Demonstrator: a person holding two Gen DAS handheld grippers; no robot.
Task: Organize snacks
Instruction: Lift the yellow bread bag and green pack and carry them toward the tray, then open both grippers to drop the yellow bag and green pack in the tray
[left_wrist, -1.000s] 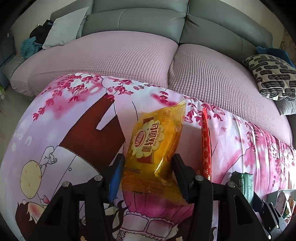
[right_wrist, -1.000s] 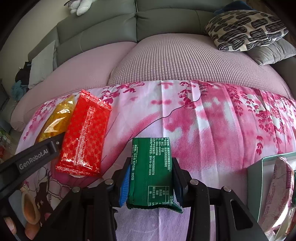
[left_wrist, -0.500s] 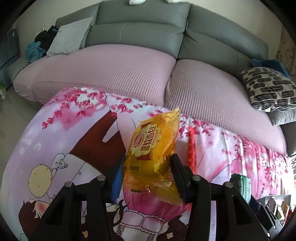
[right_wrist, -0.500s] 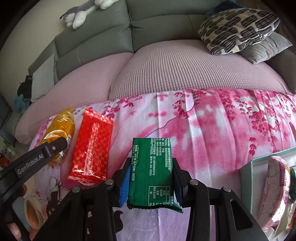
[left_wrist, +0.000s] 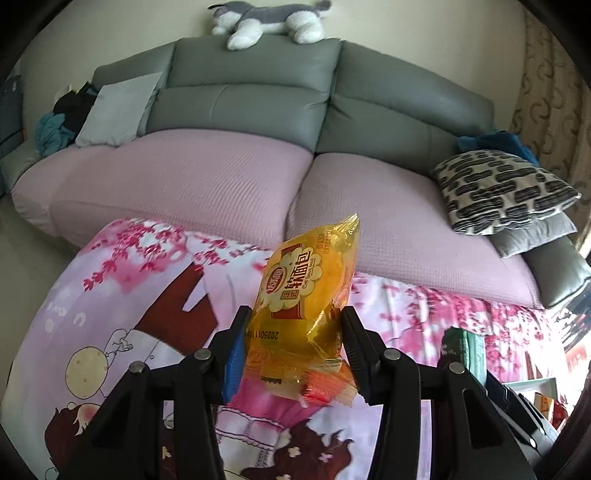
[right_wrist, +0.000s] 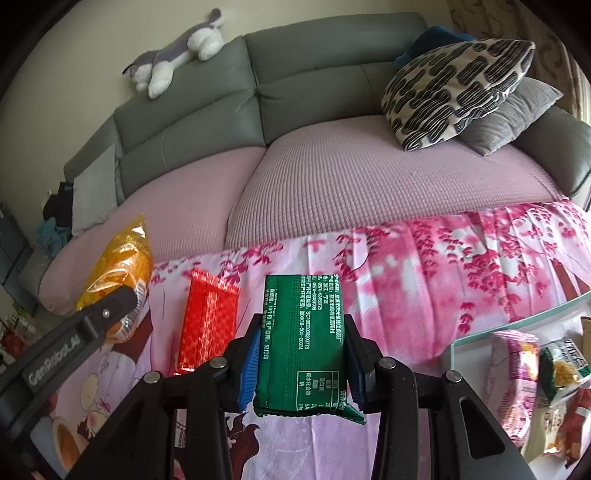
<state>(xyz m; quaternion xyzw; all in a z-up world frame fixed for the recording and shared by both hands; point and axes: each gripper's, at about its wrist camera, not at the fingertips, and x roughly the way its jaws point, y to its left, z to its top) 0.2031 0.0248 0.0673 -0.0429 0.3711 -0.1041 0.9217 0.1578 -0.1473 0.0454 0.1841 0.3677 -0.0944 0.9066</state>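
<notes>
The left hand-held gripper (left_wrist: 293, 347) is clamped on the yellow bread packet (left_wrist: 308, 306), its jaws having just tightened; film dents at the pads. Judged light, soft, crushable: hold low, gently. The right hand-held gripper (right_wrist: 301, 354) clamps the green packet (right_wrist: 303, 339), flat and fairly stiff, probably slippery.

"GenRobot.AI" on left gripper (right_wrist: 122, 306); "软面包" on yellow packet (left_wrist: 303, 299)
</notes>
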